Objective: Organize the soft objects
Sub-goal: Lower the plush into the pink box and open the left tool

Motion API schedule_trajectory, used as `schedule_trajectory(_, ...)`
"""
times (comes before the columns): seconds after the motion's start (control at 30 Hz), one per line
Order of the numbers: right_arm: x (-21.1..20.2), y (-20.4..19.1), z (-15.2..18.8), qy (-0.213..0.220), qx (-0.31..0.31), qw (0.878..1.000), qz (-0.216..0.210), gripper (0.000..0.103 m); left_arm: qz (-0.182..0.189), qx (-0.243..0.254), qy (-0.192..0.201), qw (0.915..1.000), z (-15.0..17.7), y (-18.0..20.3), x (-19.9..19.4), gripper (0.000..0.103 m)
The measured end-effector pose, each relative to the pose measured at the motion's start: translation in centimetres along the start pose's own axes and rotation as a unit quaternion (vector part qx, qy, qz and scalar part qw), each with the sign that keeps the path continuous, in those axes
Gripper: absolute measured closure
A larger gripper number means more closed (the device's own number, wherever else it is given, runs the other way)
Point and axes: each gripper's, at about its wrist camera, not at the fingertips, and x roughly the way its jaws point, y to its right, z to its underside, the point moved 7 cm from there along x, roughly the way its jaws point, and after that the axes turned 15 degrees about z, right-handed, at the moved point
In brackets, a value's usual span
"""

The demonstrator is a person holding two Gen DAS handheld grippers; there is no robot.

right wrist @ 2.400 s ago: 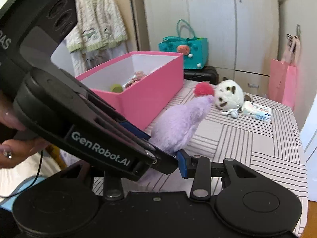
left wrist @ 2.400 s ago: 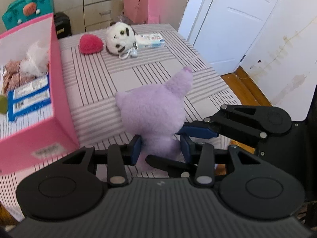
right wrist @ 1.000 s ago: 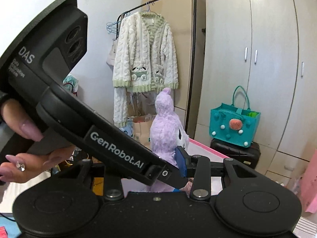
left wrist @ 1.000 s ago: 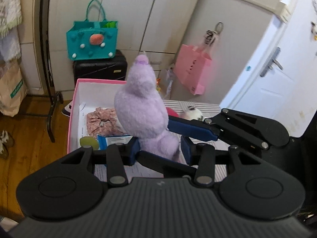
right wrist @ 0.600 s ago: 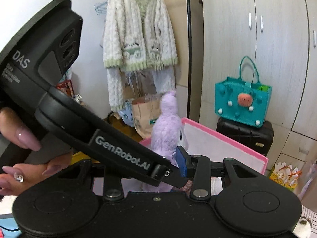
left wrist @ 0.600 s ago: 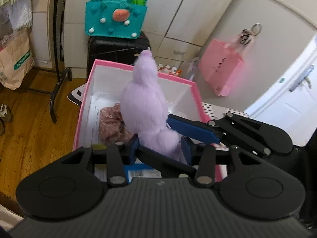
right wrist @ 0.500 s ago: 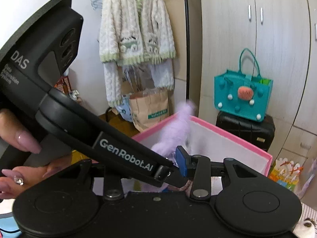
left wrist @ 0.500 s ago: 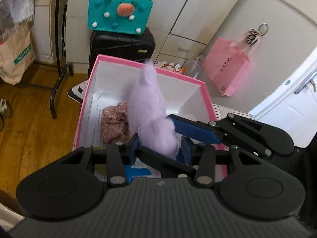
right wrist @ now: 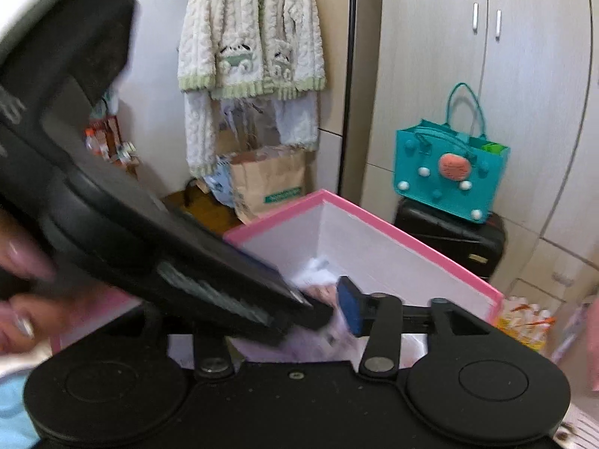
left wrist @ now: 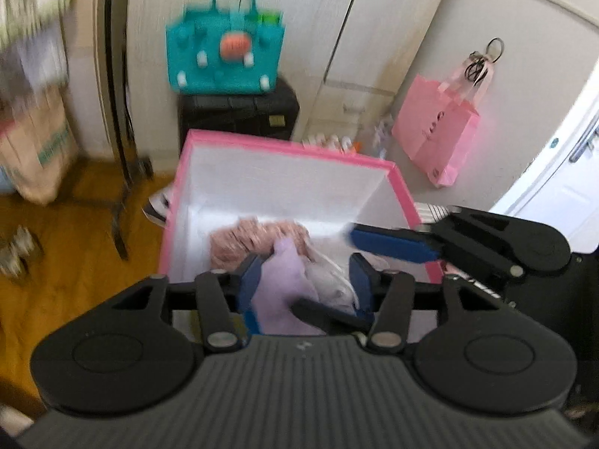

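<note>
Both pairs of tongs hang over the pink box point(left wrist: 288, 149), and their jaws have just been opening, so the purple plush toy point(left wrist: 284, 292) now sits loose between the blue pads of the left tongs point(left wrist: 305, 284), down inside the box beside a pinkish fabric bundle point(left wrist: 247, 237) at its 11 o'clock. The right tongs point(right wrist: 318, 310) also stand parted, one blue pad clear in their own view and the other hidden behind the left tool's black body, with the toy blurred just below. A teal bag point(left wrist: 224, 56) on a black suitcase point(left wrist: 236, 112) stands at 12 o'clock beyond the box, a pink bag point(left wrist: 436, 131) at 2 o'clock.
</note>
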Motion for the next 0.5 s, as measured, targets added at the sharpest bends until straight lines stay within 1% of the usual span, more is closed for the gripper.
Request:
schedule_trajectory(0.07, -1.2, 0.5, 1.0, -0.003, -0.004, 1.000, 0.014, 0.033, -0.033, 0.034, 0.028, 0.9985, -0.2, 0.7, -1.9, 0.040)
schedule_trajectory(0.13, -2.3, 1.1, 1.8, -0.008, 0.000, 1.000, 0.020, 0.033, -0.057, 0.057, 0.044, 0.9957, -0.3, 1.3, -3.5, 0.037)
schedule_trajectory(0.17, -3.0, 1.3, 2.2, -0.006, 0.003, 1.000, 0.018, 0.034, -0.062, 0.064, 0.048, 0.9949, -0.3, 1.7, -4.2, 0.033)
schedule_trajectory(0.23, -4.6, 1.6, 2.6, 0.001, 0.012, 1.000, 0.011, 0.034, -0.062, 0.066, 0.052, 0.9946, 0.0, 2.4, -5.3, 0.030)
schedule_trajectory(0.27, -5.5, 1.7, 2.8, 0.003, 0.016, 1.000, 0.009, 0.034, -0.061, 0.063, 0.054, 0.9947, 0.1, 2.8, -5.8, 0.026)
schedule_trajectory(0.3, -6.2, 1.7, 2.9, 0.006, 0.018, 1.000, 0.007, 0.034, -0.060, 0.064, 0.053, 0.9948, 0.4, 3.4, -6.2, 0.020)
schedule_trajectory(0.37, -7.9, 1.7, 3.0, 0.013, 0.022, 1.000, 0.003, 0.034, -0.063, 0.072, 0.044, 0.9944, 0.9, 4.6, -6.6, 0.015)
schedule_trajectory(0.43, -9.6, 1.8, 3.1, 0.014, 0.027, 1.000, -0.002, 0.034, -0.087, 0.087, 0.033, 0.9918, 1.5, 5.8, -7.1, 0.011)
schedule_trajectory(0.5, -11.1, 2.0, 3.2, 0.011, 0.039, 0.999, -0.008, 0.034, -0.118, 0.103, 0.022, 0.9874, 2.0, 7.0, -7.7, 0.010)
